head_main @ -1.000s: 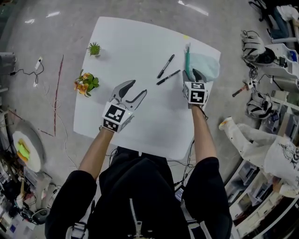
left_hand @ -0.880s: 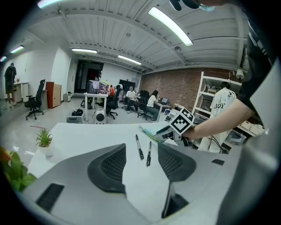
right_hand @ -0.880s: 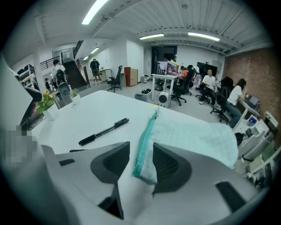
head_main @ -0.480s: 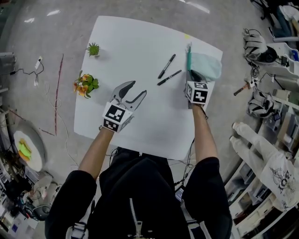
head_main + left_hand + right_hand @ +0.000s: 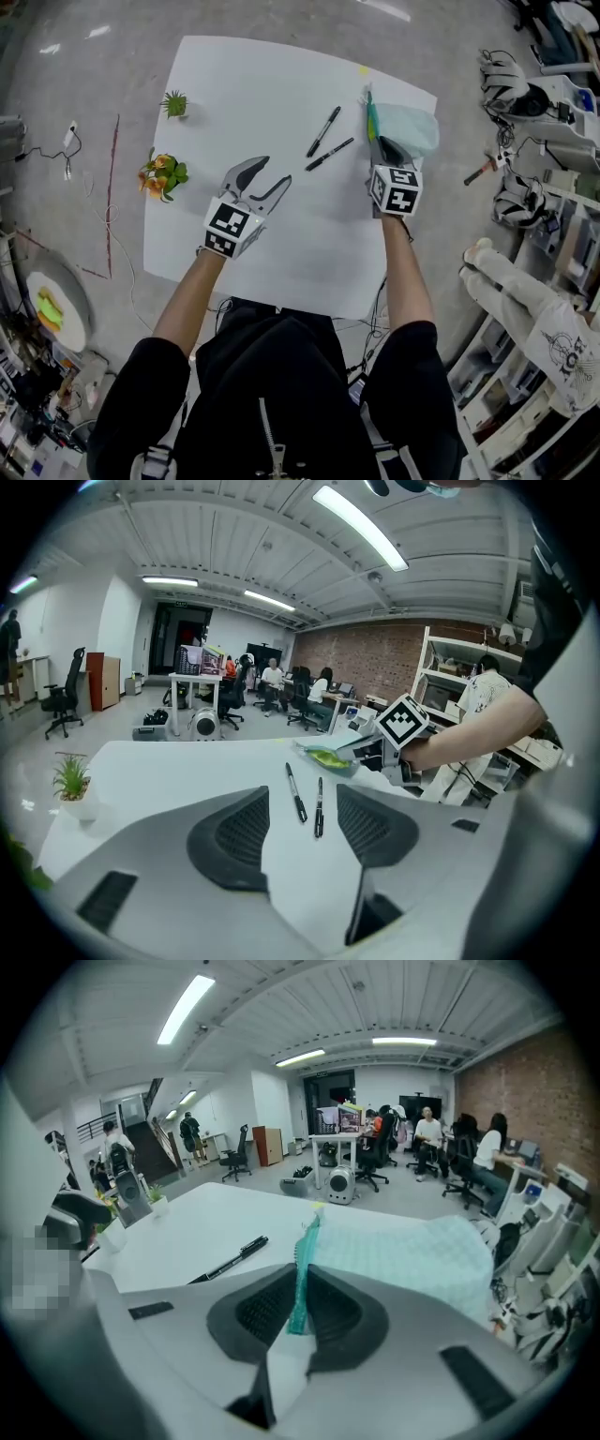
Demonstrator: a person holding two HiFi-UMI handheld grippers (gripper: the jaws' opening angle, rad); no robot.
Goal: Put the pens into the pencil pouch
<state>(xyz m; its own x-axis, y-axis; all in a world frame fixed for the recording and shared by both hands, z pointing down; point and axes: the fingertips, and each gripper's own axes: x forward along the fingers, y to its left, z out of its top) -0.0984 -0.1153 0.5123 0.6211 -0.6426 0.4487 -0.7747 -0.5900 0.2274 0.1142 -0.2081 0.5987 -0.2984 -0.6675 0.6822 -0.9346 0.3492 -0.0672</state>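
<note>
Right gripper view, claw (image 5: pixel 299 1290) closing on pouch (image 5: pixel 403 1251)

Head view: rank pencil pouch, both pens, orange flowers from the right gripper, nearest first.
1. Pencil pouch; right gripper has just been closing on it.
2. Lower pen, just left.
3. Upper pen, farther left.
4. Orange flowers, far left.
</note>
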